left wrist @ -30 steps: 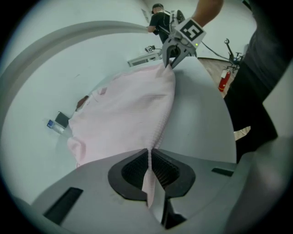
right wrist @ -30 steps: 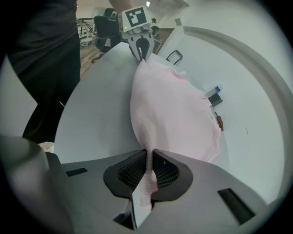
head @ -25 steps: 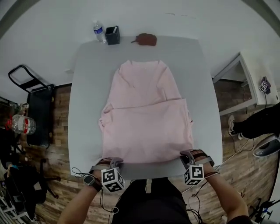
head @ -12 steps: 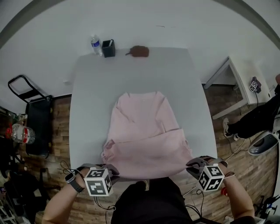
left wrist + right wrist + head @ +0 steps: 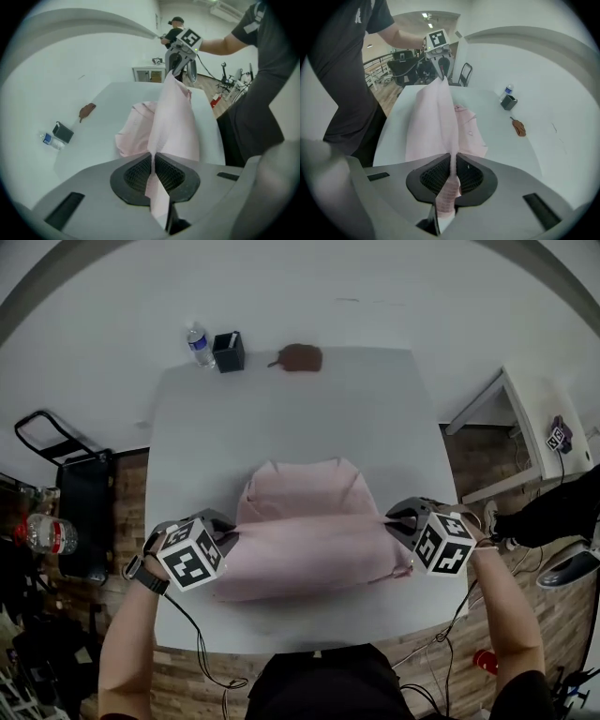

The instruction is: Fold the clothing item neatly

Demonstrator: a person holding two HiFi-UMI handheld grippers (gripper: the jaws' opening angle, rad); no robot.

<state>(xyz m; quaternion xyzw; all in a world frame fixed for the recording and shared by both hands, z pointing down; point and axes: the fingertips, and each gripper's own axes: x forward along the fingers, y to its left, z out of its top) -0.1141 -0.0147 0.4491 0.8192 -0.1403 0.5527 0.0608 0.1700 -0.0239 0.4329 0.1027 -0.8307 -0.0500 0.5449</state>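
Observation:
A pink shirt (image 5: 309,531) lies on the grey table (image 5: 281,418), its near hem lifted and stretched between both grippers over the rest of the cloth. My left gripper (image 5: 225,538) is shut on the hem's left corner; in the left gripper view the pink cloth (image 5: 171,122) runs from my pinched jaws (image 5: 153,169) up to the other gripper (image 5: 180,56). My right gripper (image 5: 401,521) is shut on the hem's right corner, and the pink fabric (image 5: 433,119) stretches from its jaws (image 5: 453,169) towards the left gripper (image 5: 438,51). The collar end (image 5: 302,474) rests flat on the table.
At the table's far edge stand a water bottle (image 5: 197,345), a dark cup (image 5: 228,351) and a brown object (image 5: 300,358). A black cart (image 5: 66,493) is at the left on the wooden floor, a white side table (image 5: 525,427) at the right. Another person's legs (image 5: 553,507) show at the far right.
Both grippers have risen from the table's near edge and carried the shirt's hem away from me, over the shirt's middle. The visible flat part of the shirt has shortened.

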